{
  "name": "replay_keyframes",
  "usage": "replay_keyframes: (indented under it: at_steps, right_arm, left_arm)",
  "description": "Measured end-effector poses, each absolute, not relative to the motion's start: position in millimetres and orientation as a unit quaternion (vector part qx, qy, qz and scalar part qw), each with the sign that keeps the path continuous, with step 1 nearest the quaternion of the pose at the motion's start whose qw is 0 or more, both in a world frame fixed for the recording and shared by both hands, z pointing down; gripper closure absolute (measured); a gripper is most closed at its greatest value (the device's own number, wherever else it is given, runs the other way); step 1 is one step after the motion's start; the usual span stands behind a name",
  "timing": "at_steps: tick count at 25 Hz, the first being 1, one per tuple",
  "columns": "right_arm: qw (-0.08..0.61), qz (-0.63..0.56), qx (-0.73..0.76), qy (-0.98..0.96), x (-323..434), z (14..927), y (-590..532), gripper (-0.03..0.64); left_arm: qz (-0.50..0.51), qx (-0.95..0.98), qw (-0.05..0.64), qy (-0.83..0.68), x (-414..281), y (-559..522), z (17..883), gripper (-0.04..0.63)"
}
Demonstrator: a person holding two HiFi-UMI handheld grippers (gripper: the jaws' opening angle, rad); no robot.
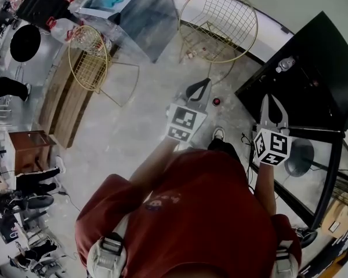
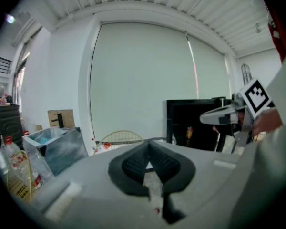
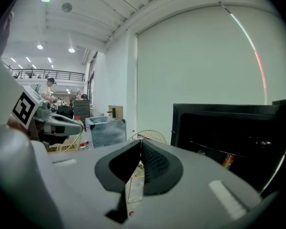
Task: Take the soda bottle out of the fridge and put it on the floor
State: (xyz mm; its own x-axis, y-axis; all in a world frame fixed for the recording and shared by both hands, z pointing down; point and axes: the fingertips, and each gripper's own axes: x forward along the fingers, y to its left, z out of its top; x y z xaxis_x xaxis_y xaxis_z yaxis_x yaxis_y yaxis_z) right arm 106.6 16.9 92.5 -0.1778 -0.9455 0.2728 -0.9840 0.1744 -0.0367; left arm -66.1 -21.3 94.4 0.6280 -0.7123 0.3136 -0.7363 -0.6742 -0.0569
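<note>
**Ribbed dark pads pressed tip to tip on both grippers, nothing between them**

Left gripper [image 2: 148,145] has its jaws clenched. The curved, finely ribbed black pads [image 2: 133,165] meet at the tips, leaving a small hollow behind them, and they hold nothing. Right gripper [image 3: 141,142] is the same, its jaws closed on air. Both have matte, pale grey bodies and carry a white cube with black square markers. In the head view they are held side by side, apart, ahead of the person's red shirt [image 1: 191,213] and aimed towards the black fridge [image 1: 319,45].

The soda bottle [image 1: 286,64], a pale bottle shape too small for detail, sits inside the dark fridge interior, well apart from both grippers. A small red-and-yellow container [image 3: 227,161] stands near it on a shelf. A black-framed glass door [image 1: 333,175] stands out at the fridge's right. Left of the fridge is a round gold wire chair [image 1: 220,22], and a second wire chair [image 1: 90,57] stands further left on the mottled grey concrete floor [image 1: 145,114]. A tiny red object [image 1: 216,101] lies on the floor just beyond the left gripper.
</note>
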Motion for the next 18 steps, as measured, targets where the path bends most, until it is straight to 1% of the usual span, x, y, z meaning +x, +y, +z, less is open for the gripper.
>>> replay_keyframes:
  at_steps: [18]
  right_arm:
    - [0.101,0.098,0.635,-0.760,99.7,96.3,32.0,0.615]
  left_arm:
    - [0.159,0.904,0.030,-0.395,-66.9,-8.6,95.5,0.595]
